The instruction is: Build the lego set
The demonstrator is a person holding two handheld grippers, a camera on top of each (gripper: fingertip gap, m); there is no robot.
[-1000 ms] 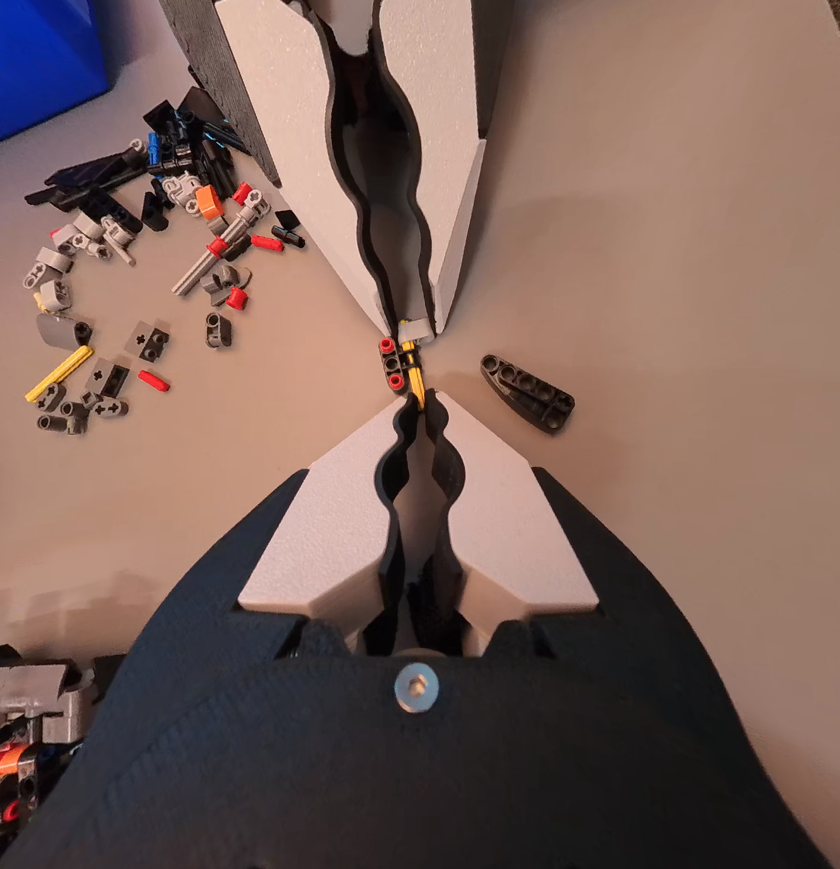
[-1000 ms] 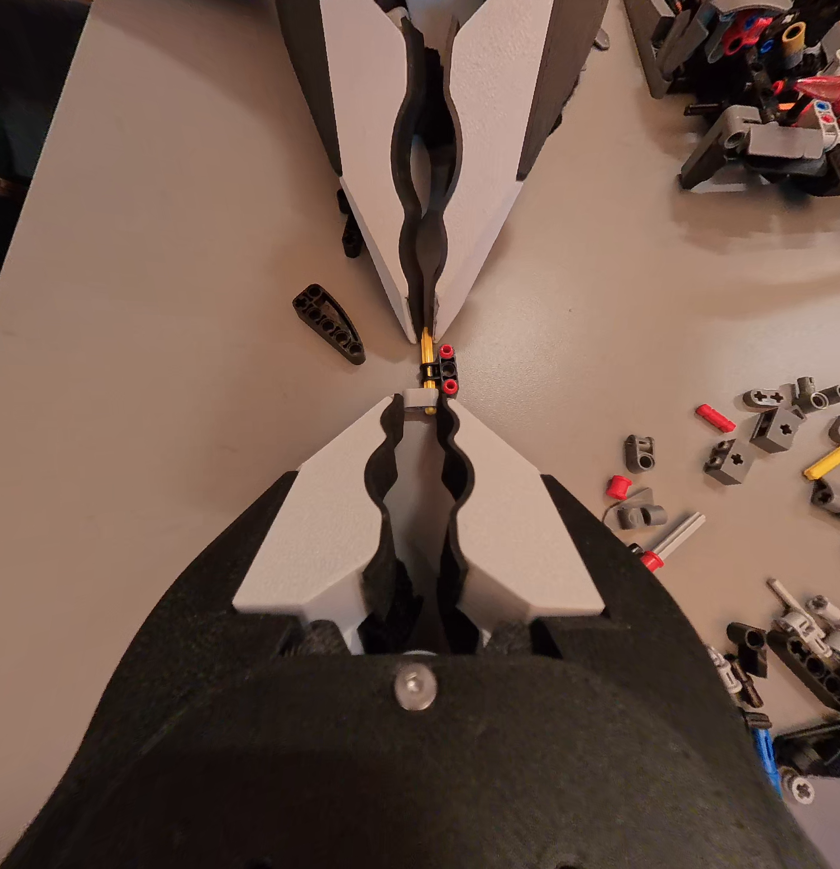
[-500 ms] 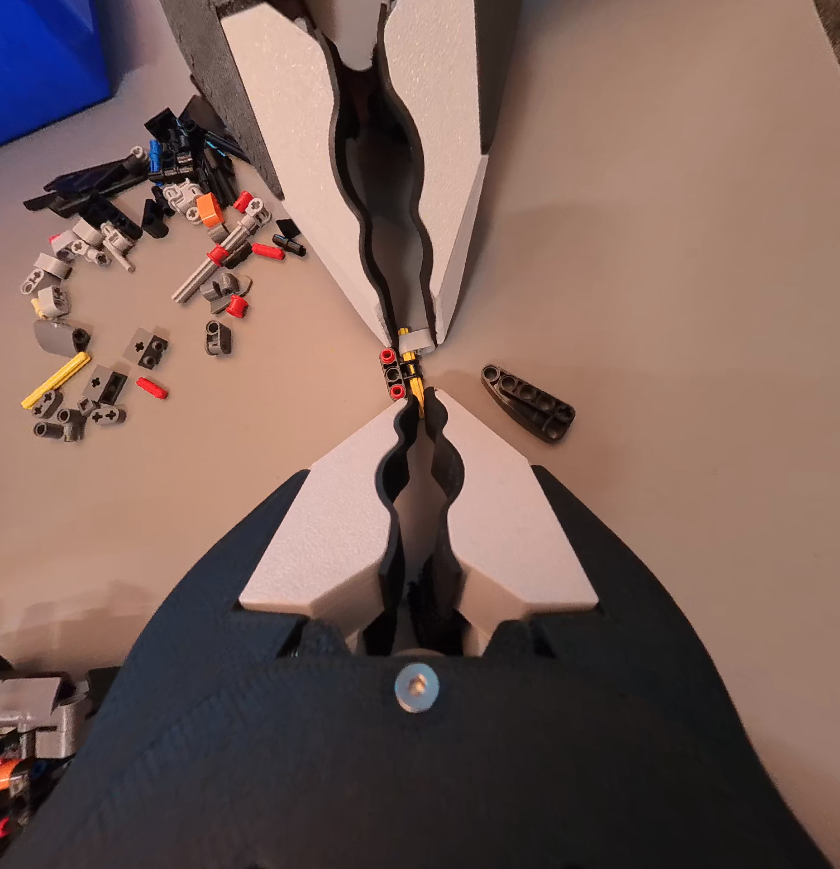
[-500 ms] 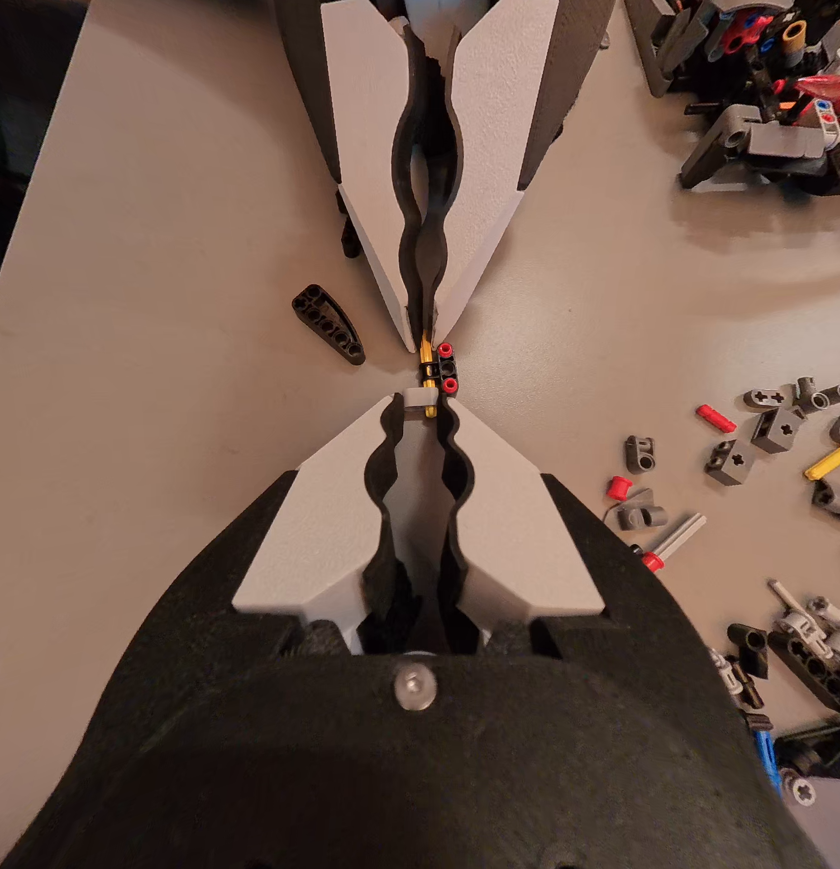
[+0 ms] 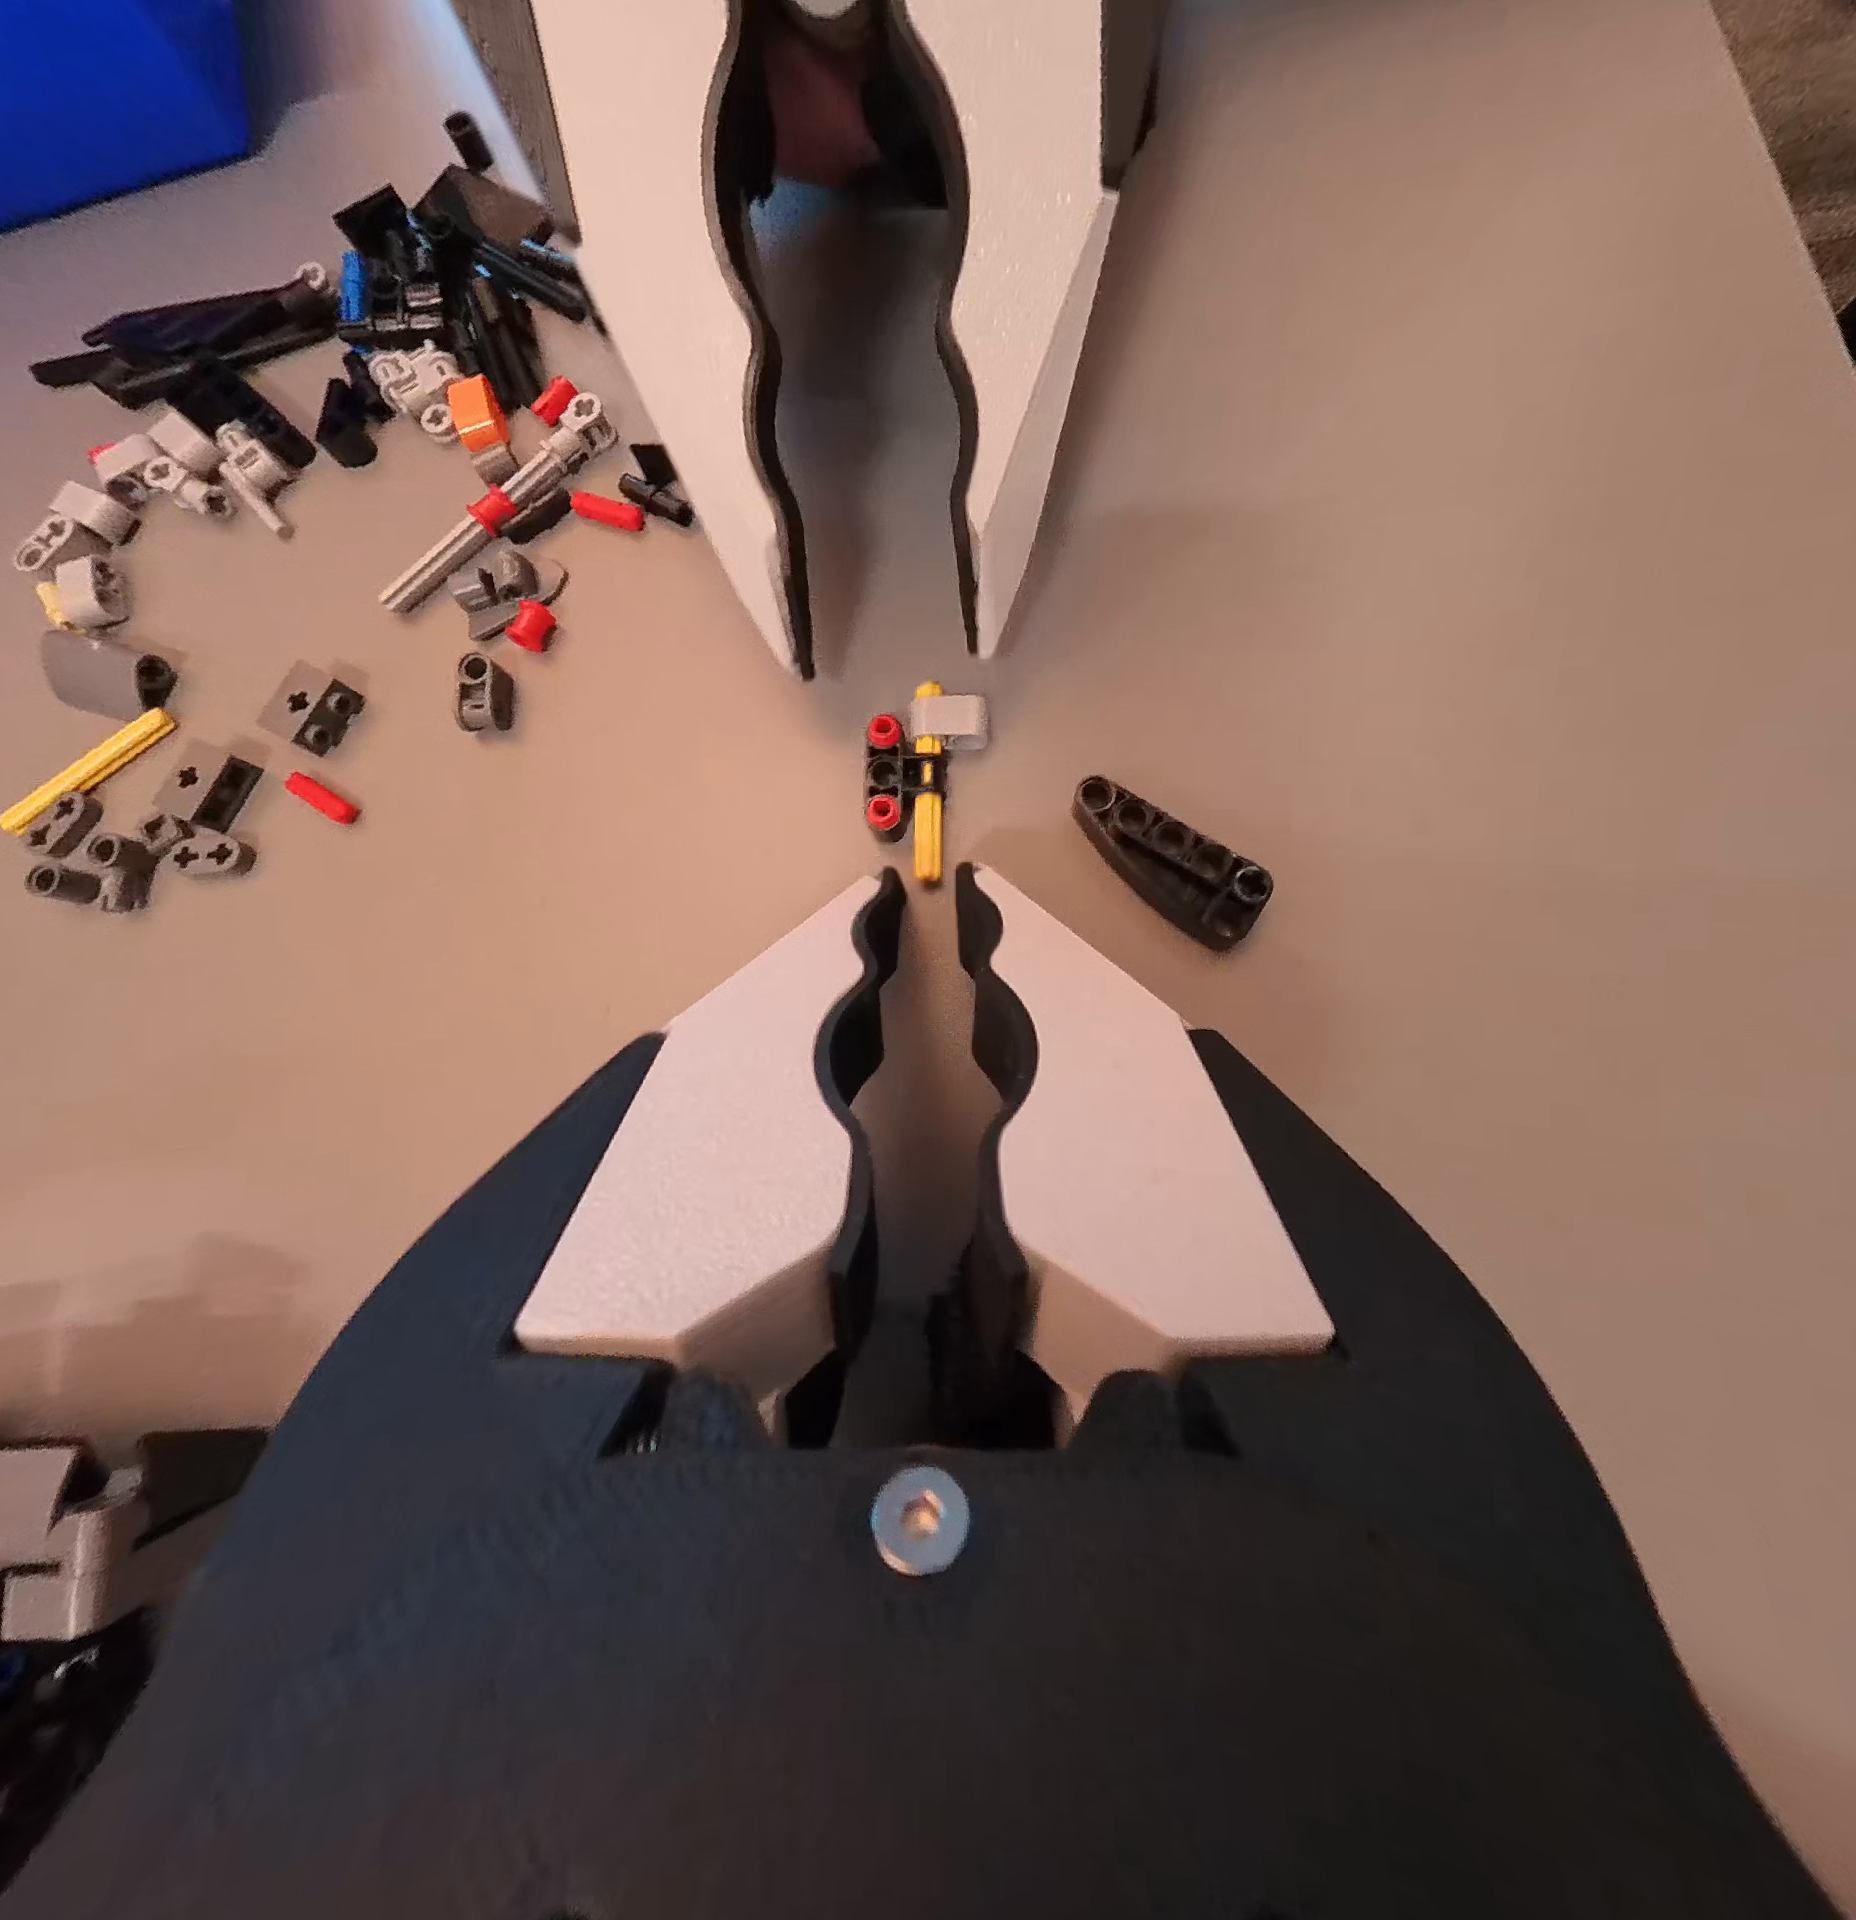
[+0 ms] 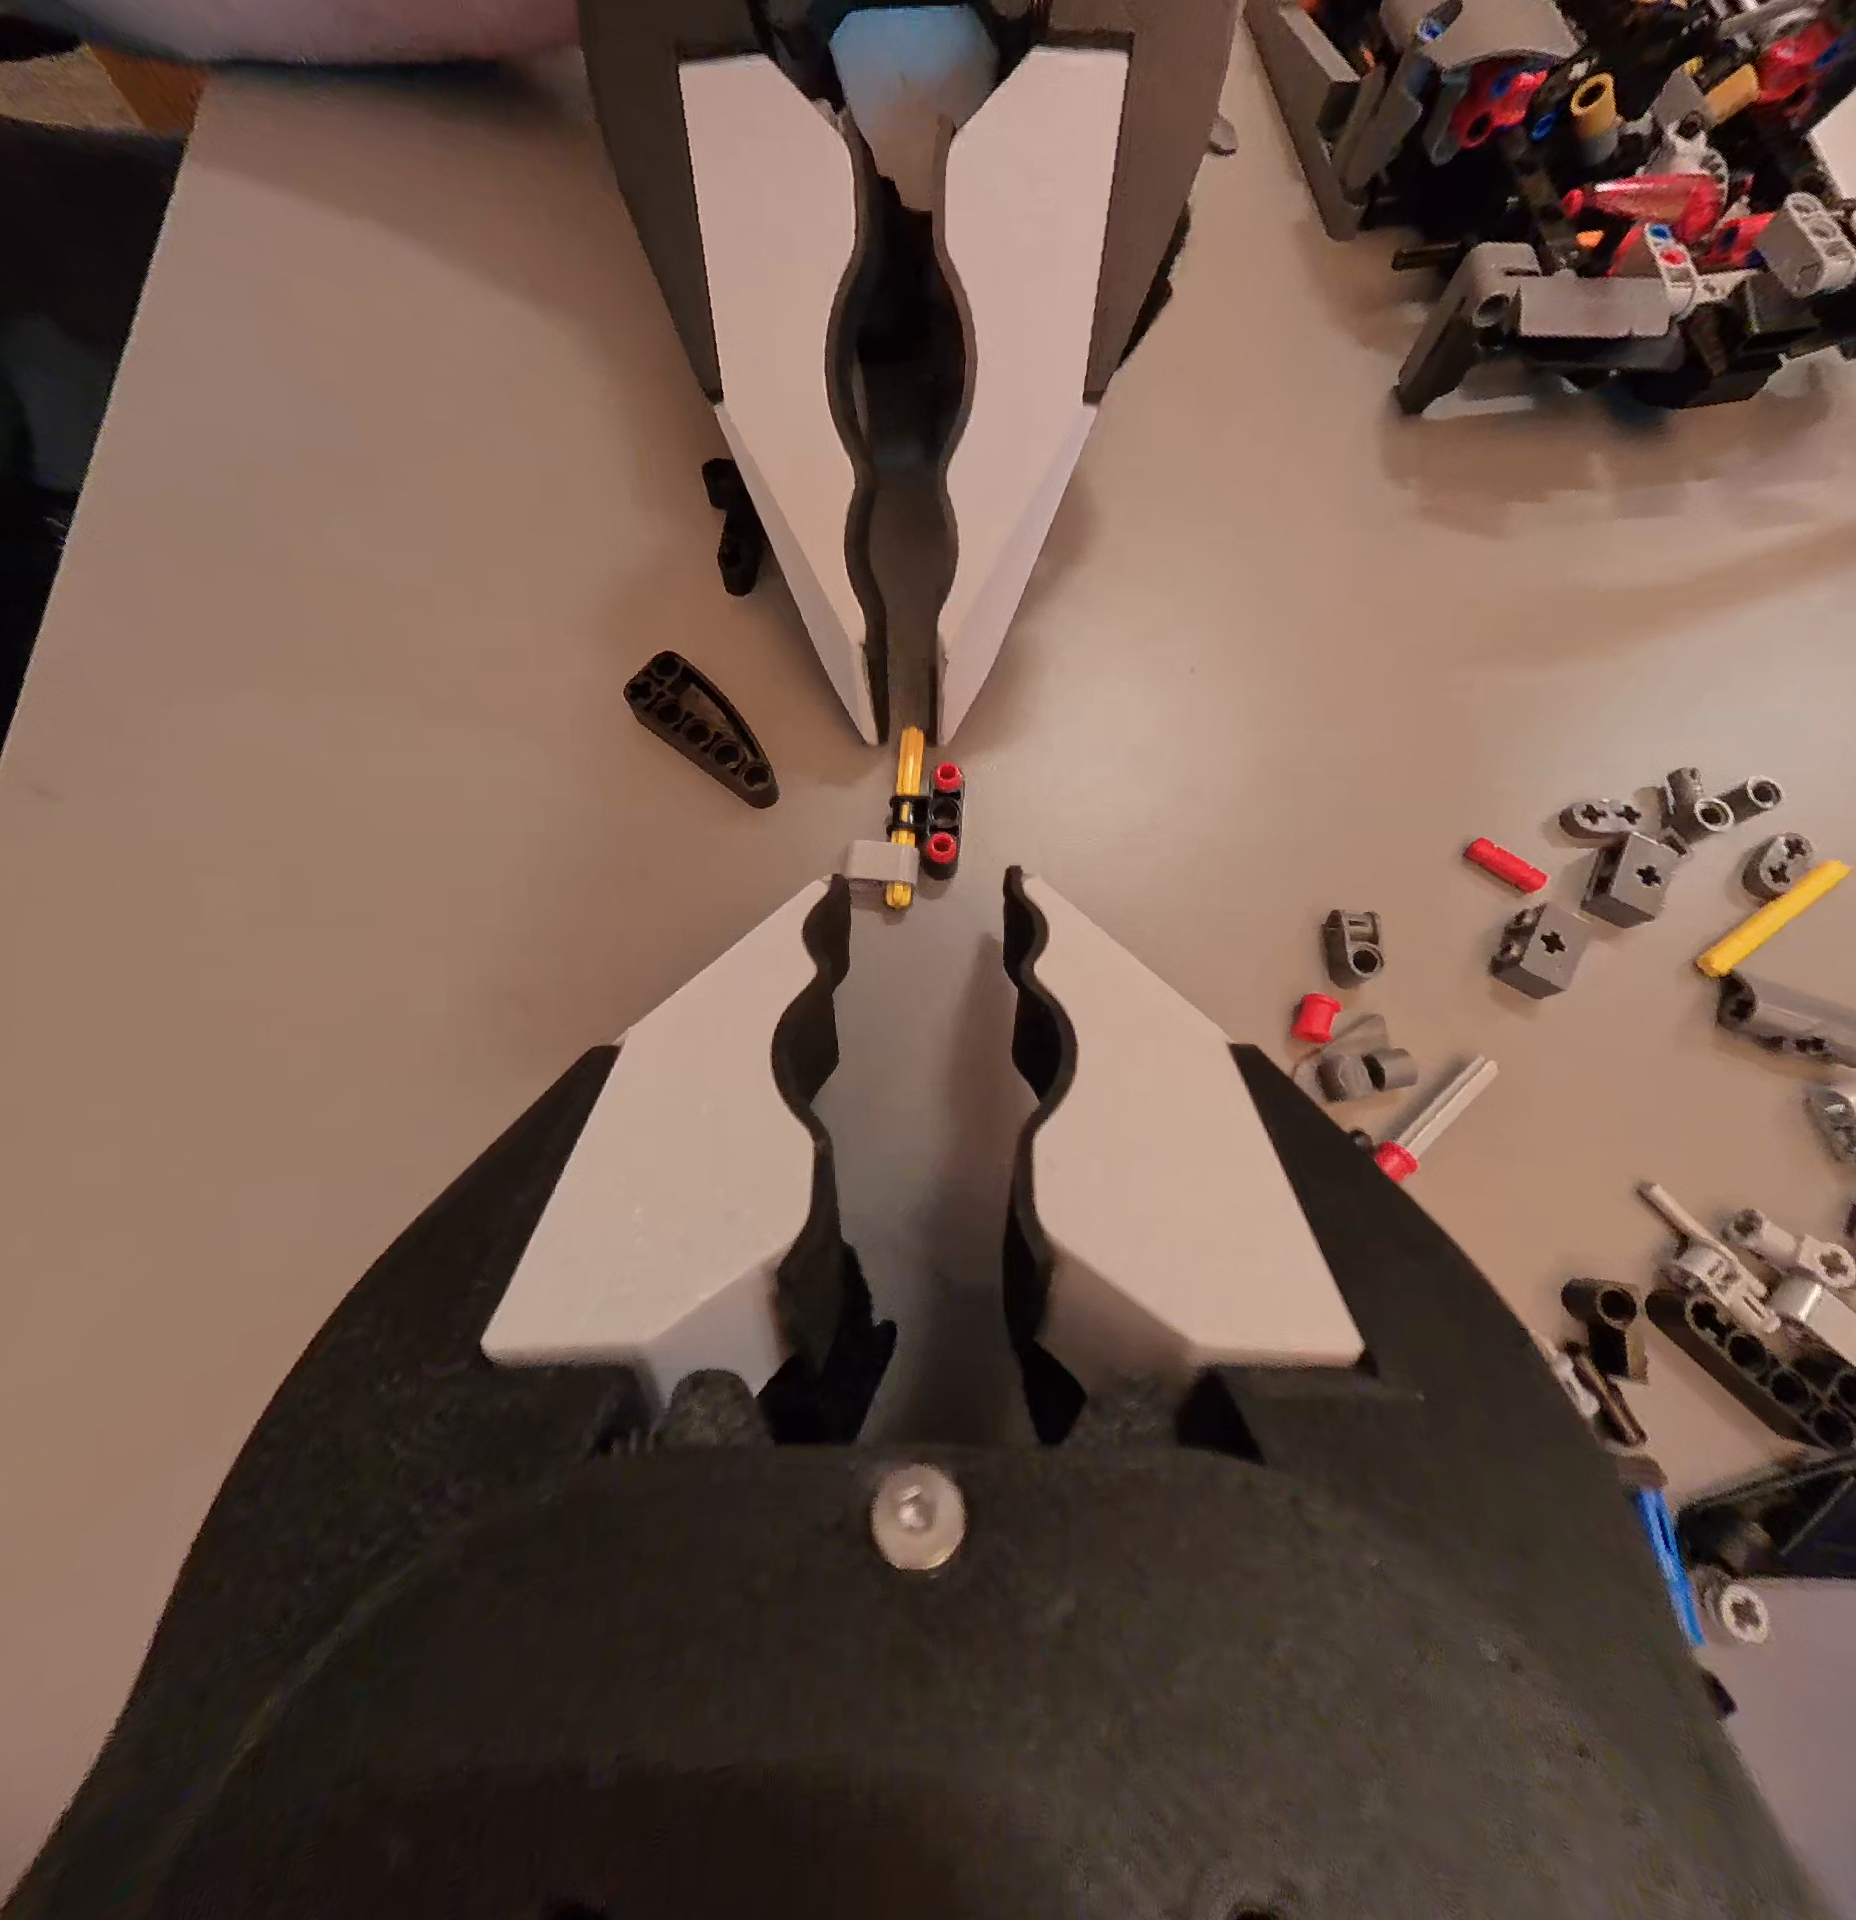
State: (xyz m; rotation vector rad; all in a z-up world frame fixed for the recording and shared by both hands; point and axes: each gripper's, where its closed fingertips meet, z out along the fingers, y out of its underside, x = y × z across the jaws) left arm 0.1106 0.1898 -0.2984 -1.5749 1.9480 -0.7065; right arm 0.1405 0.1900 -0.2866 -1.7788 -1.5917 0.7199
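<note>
While your left gripper and right gripper faced tip to tip mid-table, both gaped, released; the yellow-axle assembly lay free between them.

Small assembly between two parted grippers.

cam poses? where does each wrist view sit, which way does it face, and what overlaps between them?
Left wrist view: sits on the left gripper, looking forward and down at the beige table; its own open fingers show below, the right gripper's above.
Right wrist view: sits on the right gripper, facing the opposite way; its own open fingers show below, the left gripper's above.
Shared: the small yellow-axle assembly with black connector and grey end piece, lying free between the tips, the black curved beam with holes and the loose parts pile.
</note>
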